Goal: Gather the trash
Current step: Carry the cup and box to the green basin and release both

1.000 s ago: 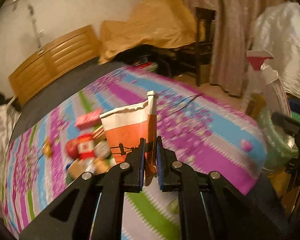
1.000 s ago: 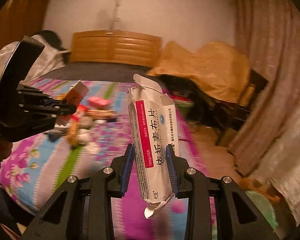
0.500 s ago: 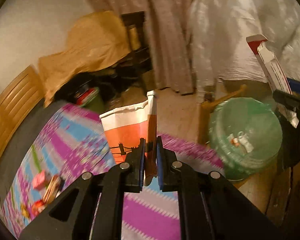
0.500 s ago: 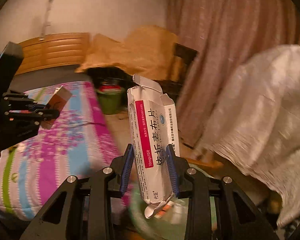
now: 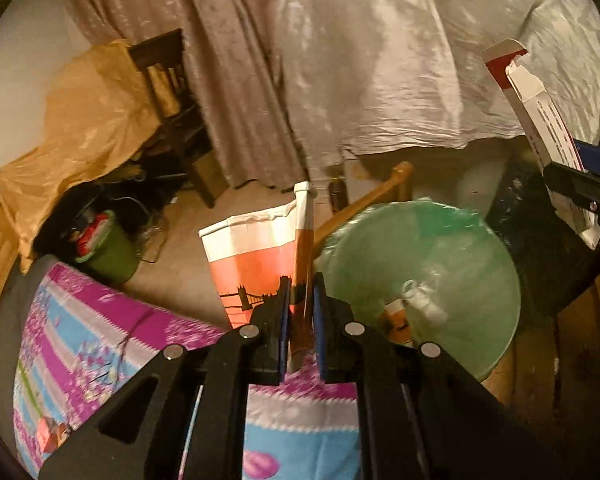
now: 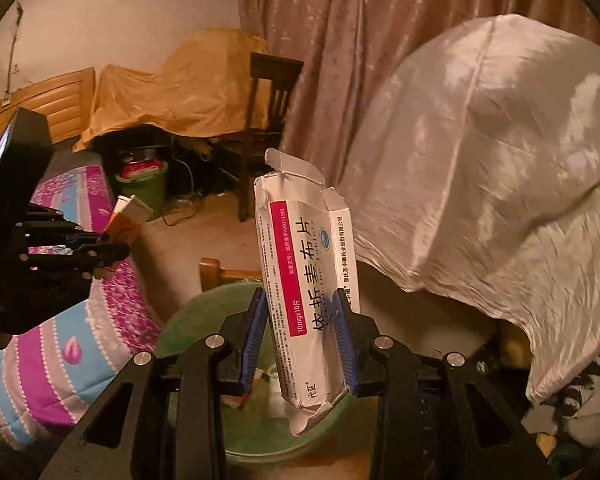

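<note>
Both crumpled: orange-white carton (image 5: 256, 256), white-magenta medicine box (image 6: 308, 292).

Green bin (image 5: 420, 264): rim motion-blurred; contents (image 5: 416, 308) indistinct, partly hidden behind left gripper (image 5: 300, 320). White carton (image 5: 548, 136): lower end cut off behind right gripper's fingers (image 5: 580, 184); fine print illegible.

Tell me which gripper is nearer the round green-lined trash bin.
Right. The right gripper hangs directly over the bin; the left gripper sits over the bedspread beside it.
</note>
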Available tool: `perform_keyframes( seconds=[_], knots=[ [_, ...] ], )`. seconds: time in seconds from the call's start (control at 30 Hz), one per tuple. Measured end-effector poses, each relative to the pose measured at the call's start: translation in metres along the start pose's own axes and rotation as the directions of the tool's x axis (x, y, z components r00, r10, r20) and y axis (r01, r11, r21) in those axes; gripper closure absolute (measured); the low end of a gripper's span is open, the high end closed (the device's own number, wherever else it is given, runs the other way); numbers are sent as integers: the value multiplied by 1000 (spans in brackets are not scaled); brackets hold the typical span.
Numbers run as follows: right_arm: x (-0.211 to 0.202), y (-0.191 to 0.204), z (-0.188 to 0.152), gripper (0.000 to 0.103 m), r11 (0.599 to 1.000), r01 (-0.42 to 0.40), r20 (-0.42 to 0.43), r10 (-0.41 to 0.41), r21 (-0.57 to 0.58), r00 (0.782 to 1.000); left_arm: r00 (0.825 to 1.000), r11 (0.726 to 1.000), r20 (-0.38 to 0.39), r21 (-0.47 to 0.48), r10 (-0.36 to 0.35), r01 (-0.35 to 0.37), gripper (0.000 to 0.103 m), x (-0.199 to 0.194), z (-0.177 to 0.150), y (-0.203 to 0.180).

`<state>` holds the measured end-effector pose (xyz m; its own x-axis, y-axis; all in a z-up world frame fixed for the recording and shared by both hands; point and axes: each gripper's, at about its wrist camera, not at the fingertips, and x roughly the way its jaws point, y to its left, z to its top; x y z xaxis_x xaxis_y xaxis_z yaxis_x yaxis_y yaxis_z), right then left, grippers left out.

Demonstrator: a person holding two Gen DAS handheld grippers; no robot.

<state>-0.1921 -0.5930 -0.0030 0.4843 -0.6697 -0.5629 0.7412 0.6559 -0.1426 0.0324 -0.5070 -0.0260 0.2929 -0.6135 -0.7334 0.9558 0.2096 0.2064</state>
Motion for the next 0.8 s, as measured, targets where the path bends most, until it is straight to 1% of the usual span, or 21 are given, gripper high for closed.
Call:
perform_keyframes(
  seconds=[0.07, 0.2, 0.3, 0.4, 0.47, 0.57, 0.67, 0.8],
  knots=[
    [-1, -7, -2, 68, 1000, 5, -12, -5, 14, 1000, 1000, 1000, -11, 10, -16, 16, 94, 8, 4, -7],
    [4, -14, -6, 68, 999, -19, -38, 20, 49, 999, 999, 999, -32, 16, -31, 31, 94, 18, 7, -16],
    [11, -18, -9, 68, 994, -62, -58, 68, 92, 996, 995, 996, -53, -13, -89, 88, 94, 24, 10, -17],
    [17, -22, -11, 68, 985, -110, -75, 121, 134, 990, 987, 989, -64, -28, -145, 144, 94, 28, 11, -18],
    [20, -22, -11, 68, 979, -135, -87, 149, 153, 985, 977, 979, -71, -46, -201, 198, 94, 30, 12, -18],
    [24, -24, -13, 68, 971, -163, -98, 182, 176, 978, 965, 967, -73, -76, -250, 245, 94, 34, 12, -18],
    [29, -28, -15, 68, 957, -193, -109, 220, 217, 969, 955, 955, -74, -102, -286, 278, 94, 36, 13, -17],
    [36, -33, -16, 68, 946, -207, -124, 243, 249, 962, 947, 946, -74, -118, -311, 302, 94, 38, 15, -17]
  ],
)
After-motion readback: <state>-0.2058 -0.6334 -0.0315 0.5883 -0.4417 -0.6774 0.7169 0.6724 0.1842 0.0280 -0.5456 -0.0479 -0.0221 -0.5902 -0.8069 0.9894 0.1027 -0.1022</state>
